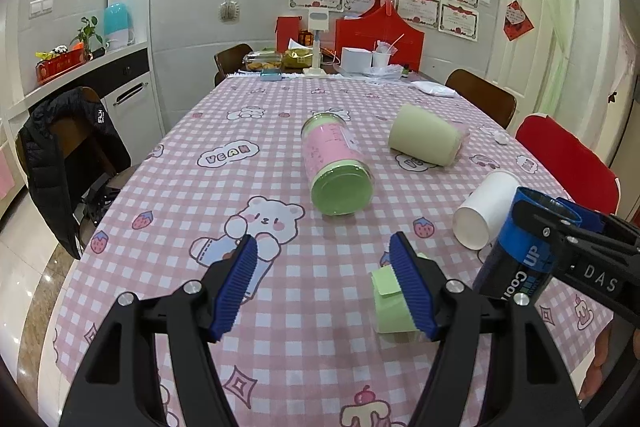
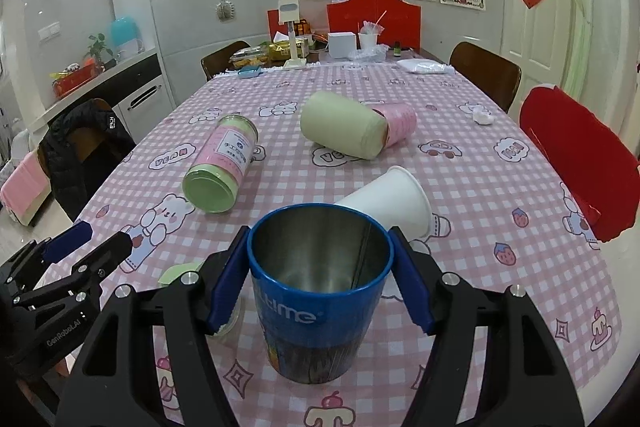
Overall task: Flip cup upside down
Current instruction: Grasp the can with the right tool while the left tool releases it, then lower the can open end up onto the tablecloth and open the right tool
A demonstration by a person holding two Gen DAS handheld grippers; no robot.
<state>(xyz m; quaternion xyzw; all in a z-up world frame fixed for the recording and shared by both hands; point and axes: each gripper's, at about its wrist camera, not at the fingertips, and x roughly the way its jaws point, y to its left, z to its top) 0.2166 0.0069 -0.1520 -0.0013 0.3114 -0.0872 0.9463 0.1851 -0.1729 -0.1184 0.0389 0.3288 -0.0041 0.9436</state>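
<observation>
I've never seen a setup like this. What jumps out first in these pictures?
A blue metal cup stands mouth up near the table edge, clamped between the right gripper pads. Behind it a white paper cup, a pink jar and a pale green cup lie on their sides, while the left gripper hangs open.

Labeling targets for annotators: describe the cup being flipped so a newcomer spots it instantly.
Start at the pink checked tablecloth and come to its near edge. There the right gripper holds the blue cup upright, mouth up. It alone is blue with a bare steel inside; the white cup behind it, the cream cup and the green-lidded jar all lie on their sides.
</observation>
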